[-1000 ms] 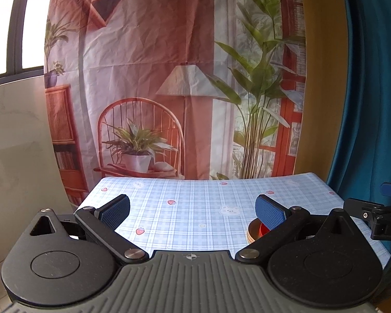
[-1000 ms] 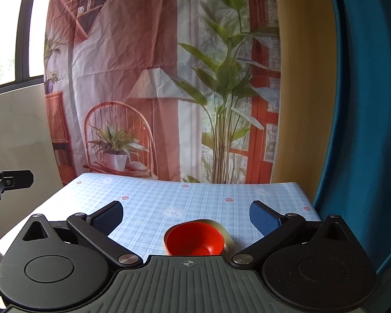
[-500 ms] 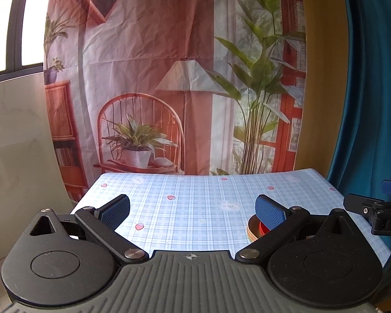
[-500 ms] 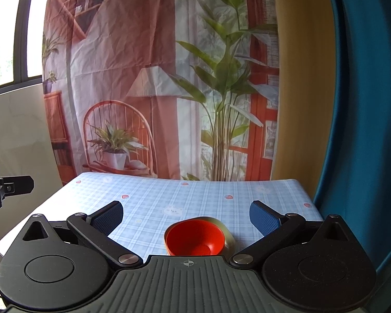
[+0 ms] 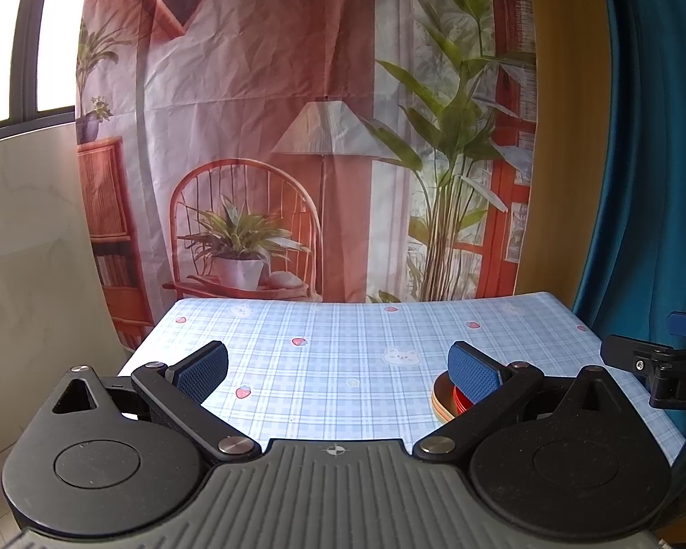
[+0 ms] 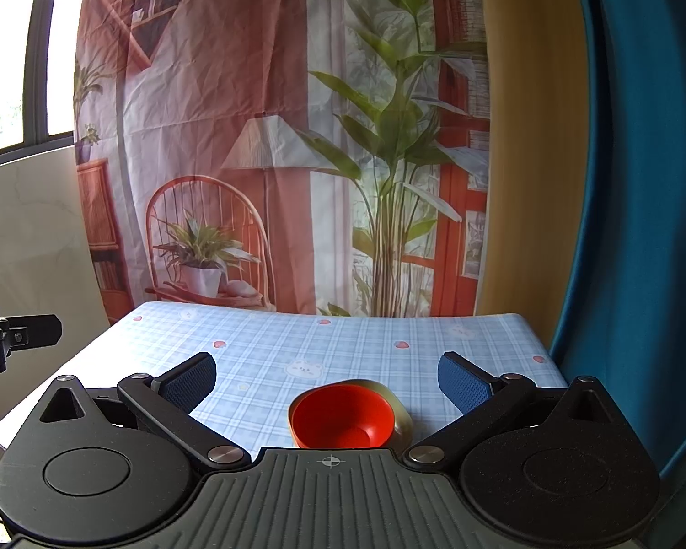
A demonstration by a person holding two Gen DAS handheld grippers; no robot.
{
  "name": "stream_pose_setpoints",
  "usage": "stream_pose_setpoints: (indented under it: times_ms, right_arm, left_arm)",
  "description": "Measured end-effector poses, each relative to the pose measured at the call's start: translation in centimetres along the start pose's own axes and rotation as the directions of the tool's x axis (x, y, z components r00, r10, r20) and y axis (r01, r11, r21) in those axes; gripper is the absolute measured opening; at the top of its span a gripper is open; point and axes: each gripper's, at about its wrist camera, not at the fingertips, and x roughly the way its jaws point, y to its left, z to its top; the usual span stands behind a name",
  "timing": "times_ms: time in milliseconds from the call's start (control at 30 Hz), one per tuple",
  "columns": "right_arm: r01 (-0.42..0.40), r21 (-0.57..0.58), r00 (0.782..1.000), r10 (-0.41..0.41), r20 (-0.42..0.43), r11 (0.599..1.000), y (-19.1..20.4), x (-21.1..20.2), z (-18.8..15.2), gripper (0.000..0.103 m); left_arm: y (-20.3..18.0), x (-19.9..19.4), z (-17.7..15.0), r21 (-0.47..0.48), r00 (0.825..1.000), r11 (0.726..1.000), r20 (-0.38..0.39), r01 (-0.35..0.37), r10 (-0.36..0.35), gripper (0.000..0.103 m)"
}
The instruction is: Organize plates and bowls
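Note:
A red bowl (image 6: 343,418) sits on a tan plate (image 6: 400,411) near the table's front edge, between my right gripper's open fingers and below them. My right gripper (image 6: 327,377) is open and empty above the table. In the left wrist view the red bowl (image 5: 459,402) and the plate's stacked rim (image 5: 440,400) show partly behind my right finger pad (image 5: 473,370). My left gripper (image 5: 338,368) is open and empty, left of the stack. The other gripper's body (image 5: 654,368) shows at the right edge.
The table has a blue checked cloth (image 6: 343,343) with strawberry and bear prints. A printed backdrop (image 6: 274,137) hangs behind it. A blue curtain (image 6: 640,183) hangs at the right. The left gripper's body (image 6: 13,341) shows at the left edge.
Both views have tilted slightly, so the table sits a little lower in frame. The bowl and plate have not moved. Both grippers stay open.

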Motion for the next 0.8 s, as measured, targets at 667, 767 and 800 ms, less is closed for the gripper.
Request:
stream_pose_setpoints:
  times_ms: [667, 767, 800]
  right_arm:
    - [0.0, 0.002, 1.0, 0.0, -0.003, 1.0, -0.09, 0.15, -0.15, 0.103]
    - [0.001, 0.002, 1.0, -0.001, -0.003, 1.0, -0.11, 0.17, -0.22, 0.103]
    - [0.001, 0.002, 1.0, -0.001, -0.003, 1.0, -0.12, 0.18, -0.22, 0.103]
  left_arm:
    - [-0.07, -0.05, -0.05, -0.002, 1.0, 1.0, -0.001, 0.0, 0.0, 0.103]
    - [-0.1, -0.05, -0.06, -0.001, 1.0, 1.0, -0.002, -0.001, 0.001, 0.103]
    - [-0.09, -0.08, -0.06, -0.001, 1.0, 1.0, -0.003, -0.002, 0.002, 0.103]
